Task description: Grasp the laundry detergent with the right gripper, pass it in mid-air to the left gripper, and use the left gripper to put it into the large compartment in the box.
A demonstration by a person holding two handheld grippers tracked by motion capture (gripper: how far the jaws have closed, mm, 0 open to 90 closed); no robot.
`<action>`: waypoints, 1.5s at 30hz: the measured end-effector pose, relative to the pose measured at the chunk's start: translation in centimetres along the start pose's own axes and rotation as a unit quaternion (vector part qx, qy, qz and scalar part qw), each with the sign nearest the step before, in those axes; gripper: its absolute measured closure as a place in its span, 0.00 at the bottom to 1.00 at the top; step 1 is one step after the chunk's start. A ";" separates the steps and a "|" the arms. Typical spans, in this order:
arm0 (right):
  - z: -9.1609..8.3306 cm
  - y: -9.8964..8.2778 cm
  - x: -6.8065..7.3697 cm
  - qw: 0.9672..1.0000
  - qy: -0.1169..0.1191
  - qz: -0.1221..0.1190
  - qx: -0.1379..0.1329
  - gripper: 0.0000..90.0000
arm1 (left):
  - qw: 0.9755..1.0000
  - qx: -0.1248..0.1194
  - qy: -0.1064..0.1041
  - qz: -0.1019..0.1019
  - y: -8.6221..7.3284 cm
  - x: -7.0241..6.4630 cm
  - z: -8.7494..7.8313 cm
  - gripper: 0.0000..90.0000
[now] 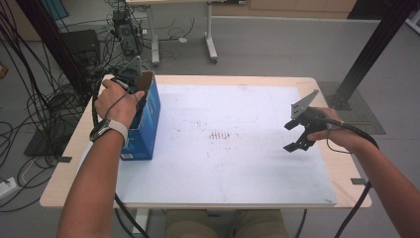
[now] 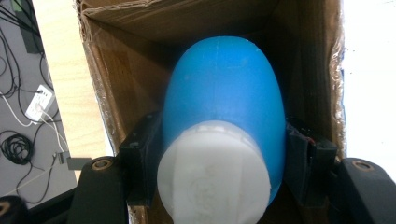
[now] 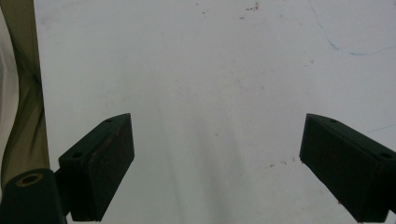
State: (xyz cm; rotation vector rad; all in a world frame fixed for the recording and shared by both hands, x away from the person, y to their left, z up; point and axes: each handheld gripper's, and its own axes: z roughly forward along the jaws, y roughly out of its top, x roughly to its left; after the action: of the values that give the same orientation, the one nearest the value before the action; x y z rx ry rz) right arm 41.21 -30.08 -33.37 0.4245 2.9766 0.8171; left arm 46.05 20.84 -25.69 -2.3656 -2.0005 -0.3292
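An open cardboard box, blue on the outside, stands at the left edge of the white mat. My left hand reaches down into its top from above. Inside the box, my left gripper is shut on a blue bottle just below its white cap, one jaw on each side. My right gripper hovers over the right part of the mat, jaws open and nothing between them. In the right gripper view the same open gripper points at the bare, lightly stained mat.
The mat covers most of a light wooden table. Cables lie over the floor at the left. Another table's legs stand behind, and a black post rises at the back right.
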 end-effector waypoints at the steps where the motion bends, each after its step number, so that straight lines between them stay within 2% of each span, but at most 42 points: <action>1: 0.0 0.0 0.0 1.000 -0.001 0.000 0.002 0.12 | 1.000 0.001 -0.001 0.000 0.0 0.0 0.0 0.42; 45: 0.0 -0.2 0.2 1.000 -0.002 0.002 0.000 0.12 | 1.000 -0.001 -0.002 -0.001 -0.1 0.0 -0.1 0.42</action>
State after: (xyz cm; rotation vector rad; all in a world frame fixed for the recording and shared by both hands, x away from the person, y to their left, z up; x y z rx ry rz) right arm 40.94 -30.18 -33.41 0.4325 2.9732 0.8169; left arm 45.94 20.80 -25.62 -2.3693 -2.0049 -0.3268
